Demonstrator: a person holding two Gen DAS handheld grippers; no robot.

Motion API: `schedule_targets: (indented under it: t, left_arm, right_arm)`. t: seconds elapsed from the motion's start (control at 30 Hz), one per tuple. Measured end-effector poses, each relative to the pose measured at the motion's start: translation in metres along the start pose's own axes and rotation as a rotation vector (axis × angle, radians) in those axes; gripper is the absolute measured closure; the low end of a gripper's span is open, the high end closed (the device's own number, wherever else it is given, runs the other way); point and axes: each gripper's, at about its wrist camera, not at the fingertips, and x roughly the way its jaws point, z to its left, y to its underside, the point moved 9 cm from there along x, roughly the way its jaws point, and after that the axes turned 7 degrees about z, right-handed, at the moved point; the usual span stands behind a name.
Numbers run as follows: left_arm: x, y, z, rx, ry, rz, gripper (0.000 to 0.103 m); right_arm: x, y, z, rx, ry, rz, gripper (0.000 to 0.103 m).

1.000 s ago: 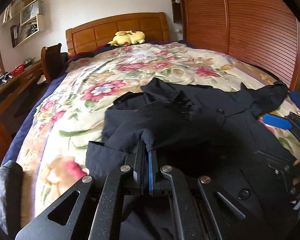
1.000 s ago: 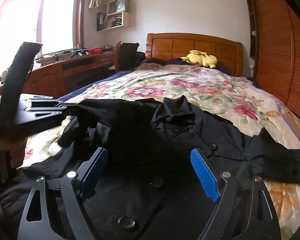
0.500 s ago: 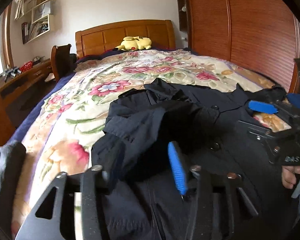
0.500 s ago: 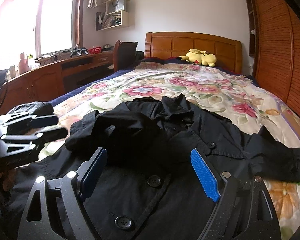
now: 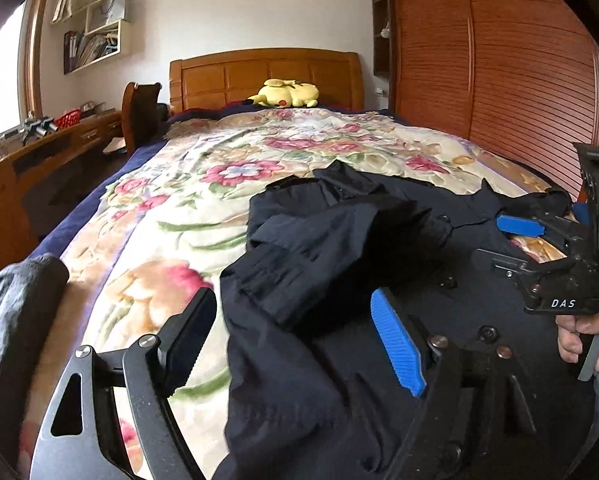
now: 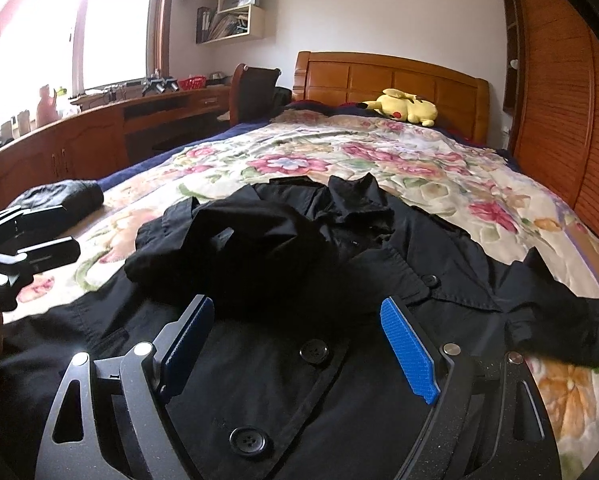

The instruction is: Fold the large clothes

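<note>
Coat (image 6: 339, 320), black and buttoned, lies spread on the flowered bedspread (image 5: 227, 184), one sleeve folded across its chest. Left gripper (image 5: 295, 344) has just been opening, nothing between its jaws; right gripper (image 6: 299, 344) gapes empty above the buttons.

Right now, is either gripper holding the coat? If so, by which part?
Nothing is held. The left gripper has just been opening, and the folded sleeve lies free on the black coat. The right gripper is open above the buttoned front.
</note>
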Motion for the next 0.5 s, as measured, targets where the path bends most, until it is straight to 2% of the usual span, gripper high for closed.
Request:
schedule_targets:
  t: [0.13, 0.17, 0.2, 0.3, 0.5]
  left_arm:
    - [0.000, 0.007, 0.012, -0.024, 0.004, 0.009, 0.023]
    - [0.000, 0.009, 0.015, -0.033, 0.009, 0.010, 0.023]
    - [-0.001, 0.010, 0.018, -0.037, 0.013, 0.010, 0.023]
    - [-0.003, 0.012, 0.025, -0.038, 0.007, 0.012, 0.023]
    - [-0.005, 0.011, 0.035, -0.047, 0.028, 0.011, 0.023]
  right_arm:
    - [-0.001, 0.001, 0.009, -0.017, -0.019, 0.013, 0.018]
    - [-0.002, 0.001, 0.012, -0.022, -0.027, 0.013, 0.022]
    - [-0.005, 0.001, 0.015, -0.027, -0.043, 0.013, 0.033]
    - [-0.007, 0.000, 0.018, -0.015, -0.067, 0.024, 0.041]
    - [-0.004, -0.009, 0.024, 0.020, -0.076, 0.054, 0.042]
